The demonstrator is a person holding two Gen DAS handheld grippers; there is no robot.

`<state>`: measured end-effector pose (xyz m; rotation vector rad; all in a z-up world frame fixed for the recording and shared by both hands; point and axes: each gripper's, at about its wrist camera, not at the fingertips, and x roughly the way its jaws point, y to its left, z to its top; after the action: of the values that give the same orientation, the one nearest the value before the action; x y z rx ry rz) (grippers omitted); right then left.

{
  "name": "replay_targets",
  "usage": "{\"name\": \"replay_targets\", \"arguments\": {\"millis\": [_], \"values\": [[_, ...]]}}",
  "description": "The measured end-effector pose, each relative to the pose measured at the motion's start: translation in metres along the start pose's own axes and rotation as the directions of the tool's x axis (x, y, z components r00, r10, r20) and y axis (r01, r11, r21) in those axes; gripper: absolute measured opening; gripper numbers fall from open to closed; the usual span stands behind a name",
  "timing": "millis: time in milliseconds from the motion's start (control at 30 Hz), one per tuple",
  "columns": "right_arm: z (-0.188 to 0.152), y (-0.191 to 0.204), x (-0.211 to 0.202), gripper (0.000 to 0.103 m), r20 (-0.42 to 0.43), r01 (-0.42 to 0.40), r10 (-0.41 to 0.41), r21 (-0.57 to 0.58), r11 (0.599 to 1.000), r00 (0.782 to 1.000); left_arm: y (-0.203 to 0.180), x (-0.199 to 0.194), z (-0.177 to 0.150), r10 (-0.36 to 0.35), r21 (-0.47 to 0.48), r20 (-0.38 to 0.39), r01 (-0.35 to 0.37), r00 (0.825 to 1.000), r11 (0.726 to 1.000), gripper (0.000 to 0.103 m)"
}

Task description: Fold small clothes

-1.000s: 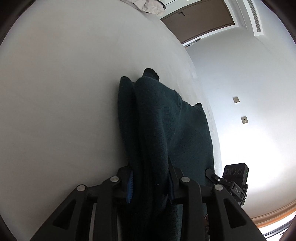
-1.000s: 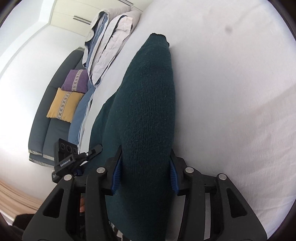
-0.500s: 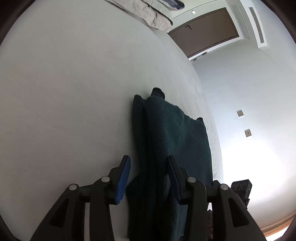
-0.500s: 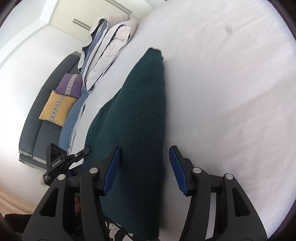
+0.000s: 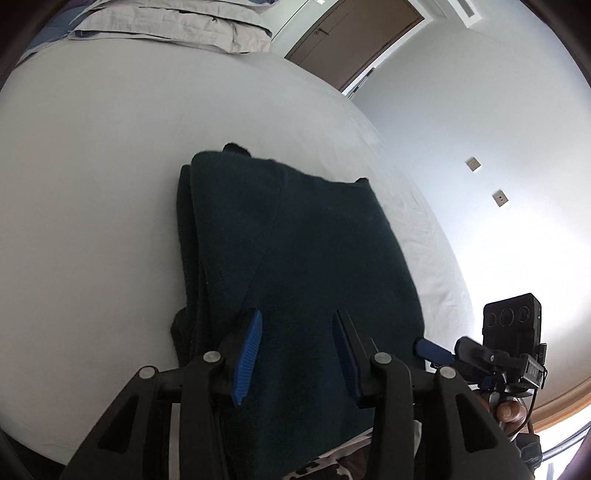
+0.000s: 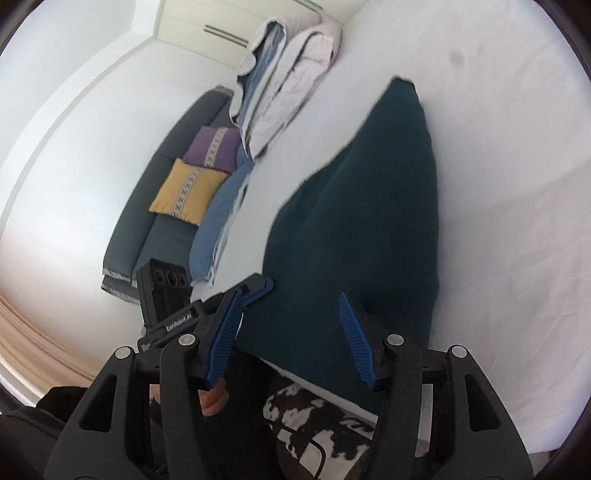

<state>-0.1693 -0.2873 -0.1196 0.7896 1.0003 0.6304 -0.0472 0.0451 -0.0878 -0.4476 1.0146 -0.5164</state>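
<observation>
A dark teal knitted garment point(image 5: 295, 251) lies folded in layers on the white bed sheet point(image 5: 92, 184), reaching to the near edge. It also shows in the right wrist view point(image 6: 369, 221). My left gripper point(image 5: 297, 354) is open and empty, raised just above the garment's near end. My right gripper point(image 6: 291, 339) is open and empty, hovering over the garment's near edge. Each gripper shows in the other's view: the right one point(image 5: 432, 350) and the left one point(image 6: 258, 288).
Folded grey and blue bedding point(image 5: 170, 26) is stacked at the far end of the bed, also in the right wrist view point(image 6: 288, 81). A dark sofa point(image 6: 147, 206) with yellow and purple cushions stands beside the bed. A black-and-white patterned cloth point(image 6: 317, 417) lies below the bed's near edge.
Both grippers were shut on the garment, then opened and let it go. They have pulled back and up; the garment now lies flat on the sheet.
</observation>
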Motion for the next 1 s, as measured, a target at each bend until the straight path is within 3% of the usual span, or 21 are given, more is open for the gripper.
{"name": "replay_targets", "arguments": {"millis": [200, 400, 500, 567, 633, 700, 767, 867, 900, 1000], "values": [[-0.014, -0.038, -0.008, 0.038, 0.019, -0.069, 0.067, 0.077, 0.995, 0.998, 0.014, 0.001, -0.009, -0.017, 0.007, 0.005, 0.017, 1.000, 1.000, 0.036], [0.003, -0.029, -0.037, 0.042, 0.111, 0.008, -0.015, 0.057, 0.998, 0.994, 0.011, -0.012, -0.012, -0.007, 0.000, 0.034, 0.007, 0.999, 1.000, 0.038], [0.012, -0.020, -0.063, 0.046, 0.192, 0.096, -0.103, 0.049, 0.994, 0.976, 0.001, -0.026, -0.013, 0.019, 0.026, 0.065, -0.020, 0.998, 0.999, 0.050], [0.017, -0.005, -0.075, 0.047, 0.241, 0.154, -0.153, 0.015, 0.988, 0.958, -0.012, -0.037, -0.013, 0.068, 0.064, 0.110, -0.075, 0.992, 0.995, 0.071], [0.022, 0.014, -0.087, 0.052, 0.293, 0.211, -0.194, -0.027, 0.977, 0.936, -0.028, -0.052, -0.013, 0.134, 0.115, 0.192, -0.158, 0.972, 0.981, 0.083], [0.025, 0.039, -0.093, 0.058, 0.346, 0.269, -0.227, -0.078, 0.960, 0.910, -0.043, -0.069, -0.014, 0.165, 0.154, 0.277, -0.213, 0.947, 0.965, 0.090], [0.028, 0.061, -0.100, 0.064, 0.389, 0.328, -0.258, -0.125, 0.936, 0.884, -0.057, -0.086, -0.014, 0.197, 0.173, 0.369, -0.275, 0.908, 0.946, 0.103], [0.027, 0.100, -0.106, 0.073, 0.467, 0.442, -0.314, -0.194, 0.876, 0.827, -0.078, -0.112, -0.017, 0.258, 0.192, 0.521, -0.407, 0.814, 0.893, 0.103], [0.026, 0.114, -0.107, 0.077, 0.501, 0.487, -0.333, -0.212, 0.848, 0.799, -0.086, -0.120, -0.018, 0.289, 0.192, 0.567, -0.465, 0.771, 0.864, 0.103], [0.017, 0.145, -0.110, 0.088, 0.595, 0.594, -0.360, -0.256, 0.762, 0.718, -0.102, -0.139, -0.015, 0.325, 0.174, 0.660, -0.558, 0.678, 0.811, 0.103]]}}
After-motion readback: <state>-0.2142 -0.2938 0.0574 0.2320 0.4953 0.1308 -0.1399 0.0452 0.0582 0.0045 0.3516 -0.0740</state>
